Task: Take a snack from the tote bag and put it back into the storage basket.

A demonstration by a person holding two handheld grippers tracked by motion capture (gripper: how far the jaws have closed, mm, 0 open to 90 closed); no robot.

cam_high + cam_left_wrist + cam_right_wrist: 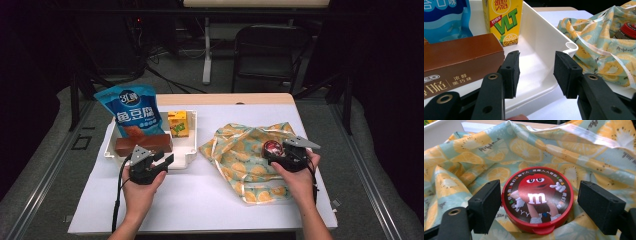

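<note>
Wide-open right gripper (539,207) straddling red M&M's tub (537,198) inside lemon-print bag (524,150), apparently just deposited; left gripper (536,72) empty, half-open, beside it.

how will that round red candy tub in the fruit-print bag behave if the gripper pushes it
The candy tub looks rigid with a glossy lid, so pads may slip. It is round and sits upright on the soft bag; a sideways push would probably tip it or drag the floppy fabric along, and once on its side it may roll.
</note>
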